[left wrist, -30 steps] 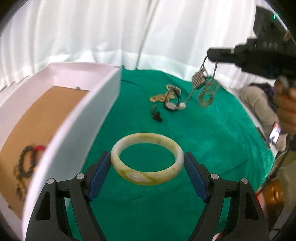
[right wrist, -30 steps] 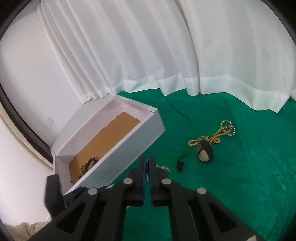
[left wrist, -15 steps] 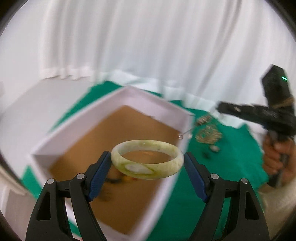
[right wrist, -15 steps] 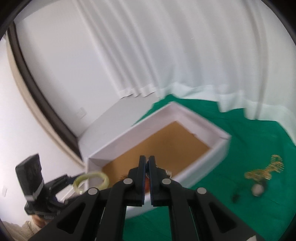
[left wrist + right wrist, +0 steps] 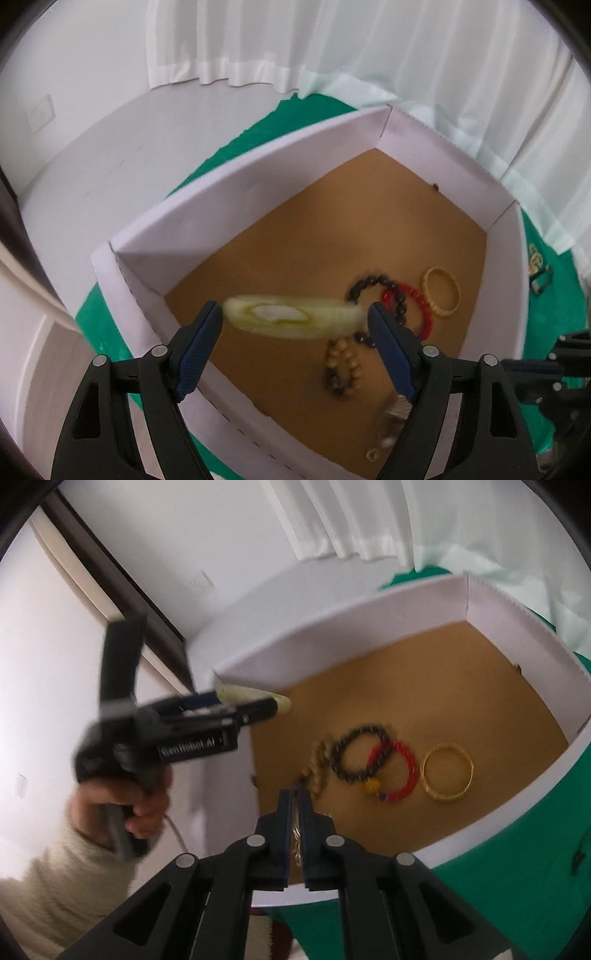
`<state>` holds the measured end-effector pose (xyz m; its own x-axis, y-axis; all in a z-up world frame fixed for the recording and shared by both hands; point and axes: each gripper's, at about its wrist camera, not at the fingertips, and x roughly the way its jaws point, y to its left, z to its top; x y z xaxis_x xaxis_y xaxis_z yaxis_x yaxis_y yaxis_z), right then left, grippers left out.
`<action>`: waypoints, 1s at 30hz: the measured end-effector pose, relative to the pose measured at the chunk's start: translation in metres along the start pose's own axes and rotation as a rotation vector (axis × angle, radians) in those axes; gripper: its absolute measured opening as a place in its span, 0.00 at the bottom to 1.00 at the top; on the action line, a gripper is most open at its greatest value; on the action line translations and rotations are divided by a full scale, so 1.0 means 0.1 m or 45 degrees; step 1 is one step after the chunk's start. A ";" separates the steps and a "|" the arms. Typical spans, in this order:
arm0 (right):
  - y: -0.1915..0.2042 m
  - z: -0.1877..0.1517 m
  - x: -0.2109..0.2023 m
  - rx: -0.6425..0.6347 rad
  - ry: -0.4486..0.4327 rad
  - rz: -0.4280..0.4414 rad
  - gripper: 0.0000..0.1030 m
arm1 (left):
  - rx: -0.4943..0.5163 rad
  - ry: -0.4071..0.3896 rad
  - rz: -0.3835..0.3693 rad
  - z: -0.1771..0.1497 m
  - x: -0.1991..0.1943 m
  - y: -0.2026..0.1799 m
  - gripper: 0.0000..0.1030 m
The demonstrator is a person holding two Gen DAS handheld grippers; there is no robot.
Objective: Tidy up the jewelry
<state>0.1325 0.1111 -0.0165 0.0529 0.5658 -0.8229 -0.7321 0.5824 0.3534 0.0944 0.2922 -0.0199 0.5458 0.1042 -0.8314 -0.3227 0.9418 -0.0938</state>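
A pale green jade bangle (image 5: 295,319), blurred and tilted almost edge-on, hangs between the blue pads of my left gripper (image 5: 293,321), whose jaws are opening; a thin gap shows at its right end. It is over the near corner of the white box (image 5: 258,177) with the brown floor. From the right wrist view, the left gripper (image 5: 251,705) and bangle (image 5: 282,701) hover at the box's left wall. My right gripper (image 5: 295,797) is nearly shut on a thin silver chain (image 5: 297,843), with its jaws starting to open. The chain's blurred pendant (image 5: 395,415) dangles over the box floor.
In the box (image 5: 332,627) lie a dark bead bracelet (image 5: 343,764), a red bracelet (image 5: 406,771), a gold bangle (image 5: 447,773) and a wooden bead string (image 5: 319,753). Green cloth (image 5: 99,321) lies under the box, with more jewellery (image 5: 539,269) right of it. A hand (image 5: 140,805) holds the left gripper.
Both grippers swung from the green cloth to above the box. The bangle, held flat before, now tilts edge-on and blurs between wider pads. The chain came along in the right gripper.
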 end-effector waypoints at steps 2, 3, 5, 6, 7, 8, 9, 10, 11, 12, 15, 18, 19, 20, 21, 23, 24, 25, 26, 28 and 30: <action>-0.02 -0.07 -0.01 0.030 -0.031 -0.021 0.33 | 0.004 -0.026 -0.022 -0.05 -0.08 -0.04 0.92; -0.06 -0.11 -0.06 0.056 -0.055 -0.009 0.61 | 0.011 -0.046 -0.035 -0.07 -0.15 -0.07 0.93; -0.16 -0.21 -0.24 0.100 -0.127 -0.011 0.73 | 0.040 -0.090 -0.046 -0.12 -0.30 -0.18 0.94; -0.22 -0.28 -0.34 0.109 -0.153 -0.032 0.73 | 0.050 -0.109 -0.053 -0.13 -0.37 -0.21 0.95; -0.28 -0.32 -0.41 0.117 -0.175 -0.064 0.73 | 0.065 -0.133 -0.072 -0.16 -0.45 -0.29 0.95; -0.35 -0.40 -0.53 0.128 -0.209 -0.126 0.74 | 0.076 -0.147 -0.093 -0.15 -0.48 -0.36 0.96; -0.42 -0.48 -0.63 0.130 -0.239 -0.193 0.74 | 0.091 -0.163 -0.127 -0.19 -0.55 -0.48 0.96; -0.47 -0.57 -0.73 0.126 -0.273 -0.274 0.74 | 0.108 -0.172 -0.163 -0.23 -0.61 -0.60 0.96; -0.56 -0.73 -0.87 0.127 -0.319 -0.385 0.75 | 0.129 -0.180 -0.201 -0.28 -0.66 -0.75 0.96; -0.63 -0.83 -0.96 0.133 -0.348 -0.457 0.76 | 0.147 -0.185 -0.232 -0.32 -0.69 -0.86 0.96; -0.94 -1.28 -1.23 0.207 -0.442 -0.688 0.76 | 0.220 -0.180 -0.342 -0.50 -0.78 -1.33 0.97; -1.33 -1.77 -1.44 0.346 -0.488 -0.850 0.76 | 0.320 -0.152 -0.439 -0.71 -0.73 -1.85 0.98; -1.47 -1.92 -1.50 0.401 -0.485 -0.902 0.76 | 0.362 -0.135 -0.450 -0.78 -0.68 -2.01 0.98; -1.63 -2.08 -1.56 0.466 -0.477 -0.960 0.76 | 0.403 -0.119 -0.452 -0.85 -0.62 -2.17 0.98; -1.75 -2.20 -1.60 0.514 -0.472 -1.002 0.76 | 0.451 -0.108 -0.457 -0.94 -0.53 -2.35 0.98; -1.98 -2.46 -1.70 0.600 -0.459 -1.099 0.76 | 0.523 -0.106 -0.452 -1.08 -0.35 -2.61 0.98; -2.05 -2.55 -1.73 0.629 -0.453 -1.137 0.76 | 0.552 -0.100 -0.439 -1.14 -0.23 -2.74 0.98; -2.13 -2.62 -1.76 0.654 -0.446 -1.162 0.76 | 0.580 -0.091 -0.423 -1.20 -0.10 -2.86 0.98; -2.21 -2.67 -1.78 0.682 -0.439 -1.171 0.76 | 0.599 -0.085 -0.412 -1.23 0.00 -2.94 0.98; -2.32 -2.74 -1.81 0.718 -0.436 -1.177 0.76 | 0.637 -0.067 -0.377 -1.29 0.22 -3.10 0.98; -2.46 -2.81 -1.83 0.763 -0.427 -1.176 0.76 | 0.662 -0.056 -0.327 -1.30 0.39 -3.22 0.98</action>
<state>0.1123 -0.2996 -0.0784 0.6447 -0.1466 -0.7502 0.1158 0.9888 -0.0938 0.1191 -0.0486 -0.0935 0.5919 -0.1455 -0.7928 0.2402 0.9707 0.0012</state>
